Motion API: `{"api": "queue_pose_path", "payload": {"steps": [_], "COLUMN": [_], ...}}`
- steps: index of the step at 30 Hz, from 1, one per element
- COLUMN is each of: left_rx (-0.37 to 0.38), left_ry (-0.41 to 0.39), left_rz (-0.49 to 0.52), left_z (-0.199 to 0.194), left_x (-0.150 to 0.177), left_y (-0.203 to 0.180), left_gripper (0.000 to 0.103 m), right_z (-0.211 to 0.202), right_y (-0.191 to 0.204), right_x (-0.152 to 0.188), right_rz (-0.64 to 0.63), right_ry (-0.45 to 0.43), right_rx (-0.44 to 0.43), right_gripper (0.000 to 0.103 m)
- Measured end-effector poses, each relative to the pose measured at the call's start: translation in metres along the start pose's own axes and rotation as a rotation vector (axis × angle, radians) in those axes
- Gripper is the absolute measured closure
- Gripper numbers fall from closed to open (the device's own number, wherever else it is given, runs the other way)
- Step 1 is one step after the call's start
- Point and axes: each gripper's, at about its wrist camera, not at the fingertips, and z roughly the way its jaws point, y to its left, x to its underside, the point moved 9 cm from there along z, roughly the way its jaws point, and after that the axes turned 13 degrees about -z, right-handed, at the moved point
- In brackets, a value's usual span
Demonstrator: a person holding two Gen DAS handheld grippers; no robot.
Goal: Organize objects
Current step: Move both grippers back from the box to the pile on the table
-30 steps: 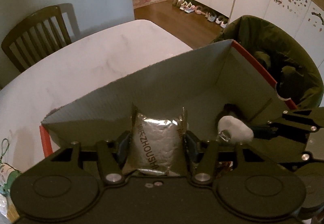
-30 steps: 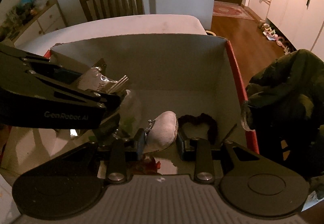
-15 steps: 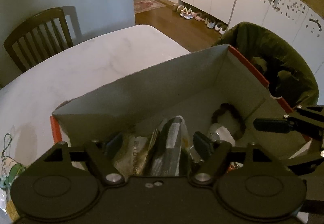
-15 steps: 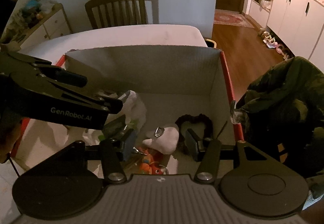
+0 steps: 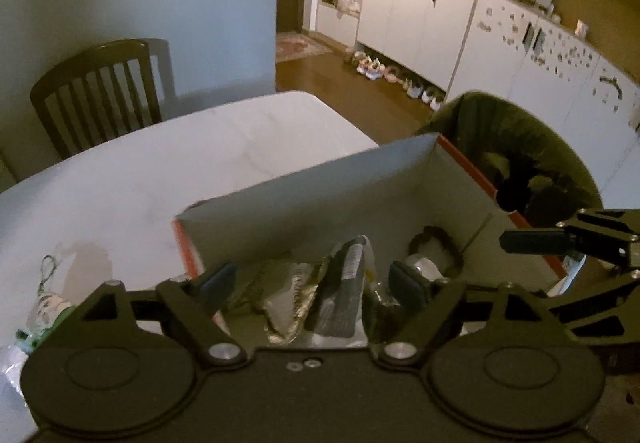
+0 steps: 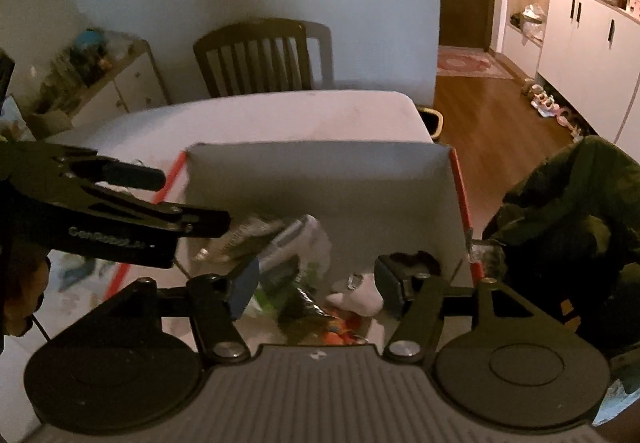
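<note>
A cardboard box with grey inner walls and a red outer edge stands on the white table. Inside lie a silver foil packet, a dark packet, a white plush toy and a dark scrunchie. My left gripper hovers open above the box's near left part, holding nothing. Over the near right part my right gripper is open too, with the plush lying loose below it. Each gripper shows in the other's view: the right gripper, the left gripper.
A green jacket hangs over a chair right beside the box. A small printed pouch with a cord lies on the table left of the box. A wooden chair stands at the far table edge; cabinets line the far wall.
The left gripper opened and dropped the silver foil packet into the box. The right gripper opened and let the white plush fall in. Both grippers drew back and up.
</note>
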Motion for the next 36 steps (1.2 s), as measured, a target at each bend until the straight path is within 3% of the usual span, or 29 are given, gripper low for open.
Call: {"api": "queue_pose_path", "payload": {"steps": [7,14,26,36], "left_rx": [0.000,-0.011,-0.060,-0.135], "left_ry": [-0.075,-0.144,-0.184,-0.184], "left_rz": [-0.059,-0.083,-0.117,-0.144], "left_z": [-0.041,-0.081,-0.126,-0.132], "left_x": [-0.001,0.007,0.019,0.028], "left_y": [0.034,0.074,0.158,0.246], "left_gripper": [0.010,0.001,0.000,0.000], "right_z": [-0.018,-0.029,-0.026,-0.001], "right_y": [0.029,0.070,0.156,0.214], "right_x": [-0.015,-0.032,-0.048,-0.059], "right_rz": [-0.020,-0.016,-0.009,-0.026], "right_ry": [-0.045,-0.087,-0.095,-0.074], "right_rx": [-0.021,-0.054,-0.083,-0.029], "right_gripper": [0.025,0.021,0.019,0.019]}}
